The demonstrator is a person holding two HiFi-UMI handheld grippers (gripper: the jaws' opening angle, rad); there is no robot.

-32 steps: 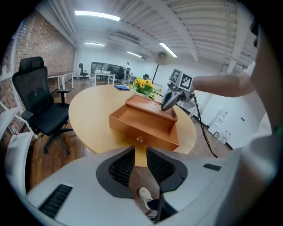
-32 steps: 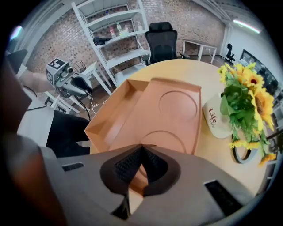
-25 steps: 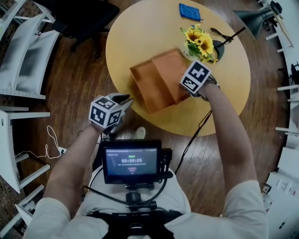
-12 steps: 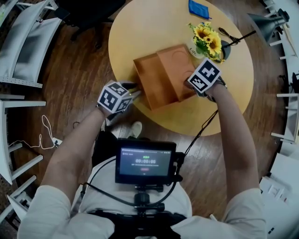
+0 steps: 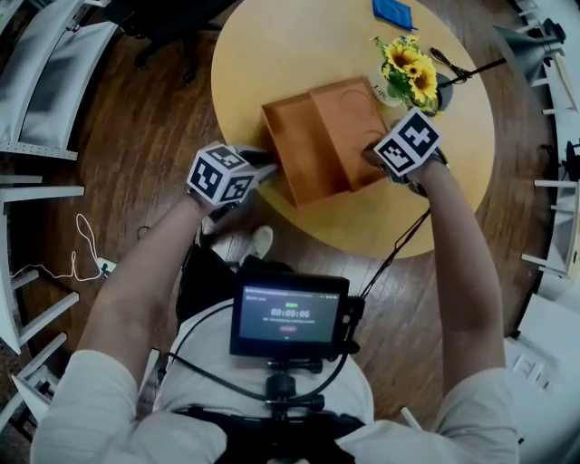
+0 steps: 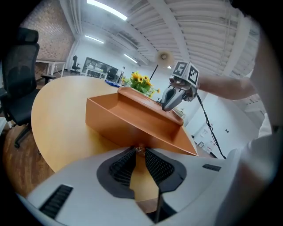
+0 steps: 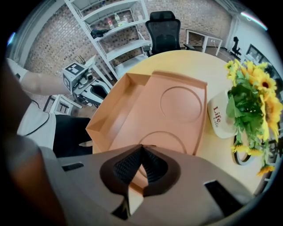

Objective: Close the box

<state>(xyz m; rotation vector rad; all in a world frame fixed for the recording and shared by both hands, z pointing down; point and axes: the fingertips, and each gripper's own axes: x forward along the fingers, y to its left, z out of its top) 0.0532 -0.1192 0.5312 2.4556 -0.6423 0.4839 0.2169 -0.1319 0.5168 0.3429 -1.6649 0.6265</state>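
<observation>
An open orange box lies on the round yellow table (image 5: 272,54). Its tray (image 5: 294,149) is on the left and its flat lid (image 5: 349,113) on the right. My left gripper (image 5: 261,163) is shut with its tips right at the tray's near left wall (image 6: 119,123). My right gripper (image 5: 376,156) is shut too, tips at the lid's near right edge (image 7: 146,152). Whether they pinch that edge is hidden. In the left gripper view the right gripper (image 6: 170,100) rests on the lid's far edge.
A white mug of sunflowers (image 5: 410,71) stands just behind the lid. Beyond it are a black lamp base with cable (image 5: 446,89) and a blue cloth (image 5: 391,13). White chairs (image 5: 45,91) stand left of the table. A screen (image 5: 288,317) hangs at my chest.
My left gripper has moved right, from off the table's edge up to the tray's near left wall. The right gripper has stayed at the lid.
</observation>
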